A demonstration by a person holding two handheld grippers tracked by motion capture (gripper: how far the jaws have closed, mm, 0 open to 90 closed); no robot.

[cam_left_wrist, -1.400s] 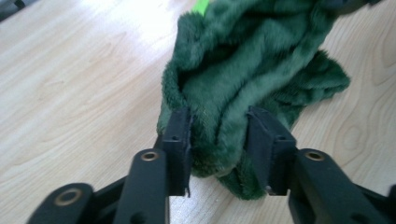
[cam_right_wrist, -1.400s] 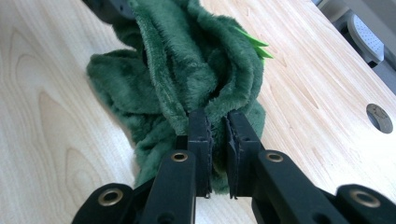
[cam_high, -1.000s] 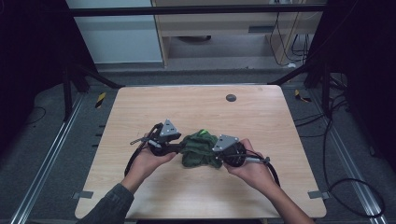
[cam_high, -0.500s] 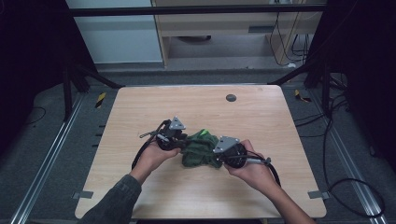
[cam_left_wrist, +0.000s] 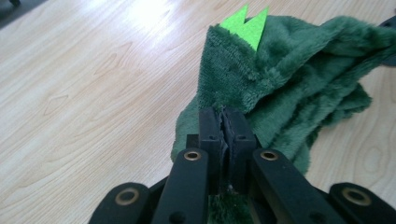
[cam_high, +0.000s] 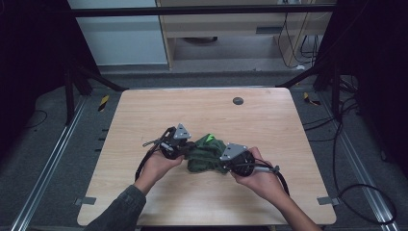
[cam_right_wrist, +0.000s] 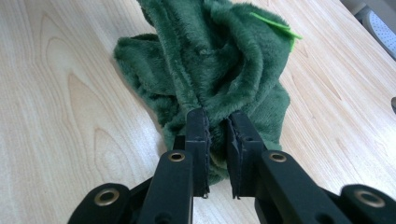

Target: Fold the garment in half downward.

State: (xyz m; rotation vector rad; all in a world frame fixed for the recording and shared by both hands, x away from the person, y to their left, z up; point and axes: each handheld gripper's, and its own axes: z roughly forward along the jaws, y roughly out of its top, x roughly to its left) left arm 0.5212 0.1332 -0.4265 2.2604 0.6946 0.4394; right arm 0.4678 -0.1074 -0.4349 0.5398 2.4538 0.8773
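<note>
1. A dark green plush cloth (cam_high: 207, 155) lies bunched near the middle of the wooden table (cam_high: 144, 115), slightly toward the person's side, with a bright green zigzag tab (cam_high: 210, 138) sticking up at its far edge.
2. The left gripper (cam_high: 185, 150) meets the cloth from the left — its jaws have just been closing and now stand pressed together on a thin fold of the plush, as the left gripper view shows (cam_left_wrist: 228, 135).
3. In that view the cloth (cam_left_wrist: 289, 79) rises ahead and to the right of the jaws, the tab (cam_left_wrist: 246, 24) at its top.
4. The right gripper (cam_high: 222, 163) meets the cloth from the right — its jaws pinch a thicker bunch of fabric, so a narrow fabric-filled gap remains between the pads (cam_right_wrist: 218, 140).
5. In the right gripper view the cloth (cam_right_wrist: 210, 56) piles up straight ahead of the jaws, resting on the table.
6. The cloth sits between the two grippers, held at both ends, a hand (cam_high: 161, 166) behind each tool.
</note>
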